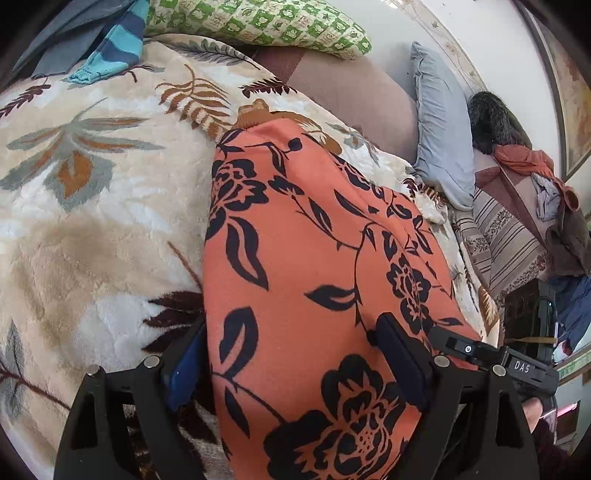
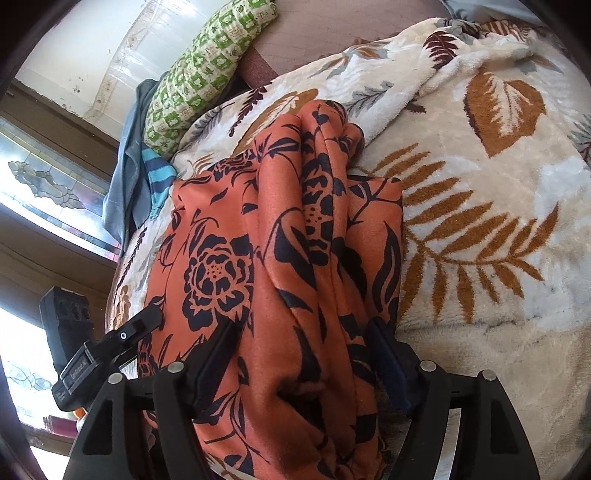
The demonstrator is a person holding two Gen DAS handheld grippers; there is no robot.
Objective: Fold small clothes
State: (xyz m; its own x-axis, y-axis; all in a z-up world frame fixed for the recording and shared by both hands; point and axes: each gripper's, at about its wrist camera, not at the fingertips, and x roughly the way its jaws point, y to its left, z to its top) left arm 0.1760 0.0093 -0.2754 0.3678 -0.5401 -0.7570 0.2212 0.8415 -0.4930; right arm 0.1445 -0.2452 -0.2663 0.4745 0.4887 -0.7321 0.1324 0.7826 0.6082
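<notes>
An orange garment with black flower print [image 1: 314,258] lies on a cream leaf-patterned blanket [image 1: 92,221]. My left gripper [image 1: 291,354] has its jaws apart, with the garment's near end lying between the fingers. In the right wrist view the same garment [image 2: 280,258] is bunched in folds on the blanket [image 2: 480,240]. My right gripper [image 2: 303,350] also has its jaws apart, with bunched cloth filling the gap between the fingers. The other gripper's body [image 2: 107,350] shows at the left of this view.
A green checked pillow [image 1: 258,22] and blue striped clothing [image 1: 118,44] lie at the far side. A grey-blue pillow [image 1: 439,125] and a pile of clothes [image 1: 535,184] sit to the right. A window [image 2: 44,184] is on the left.
</notes>
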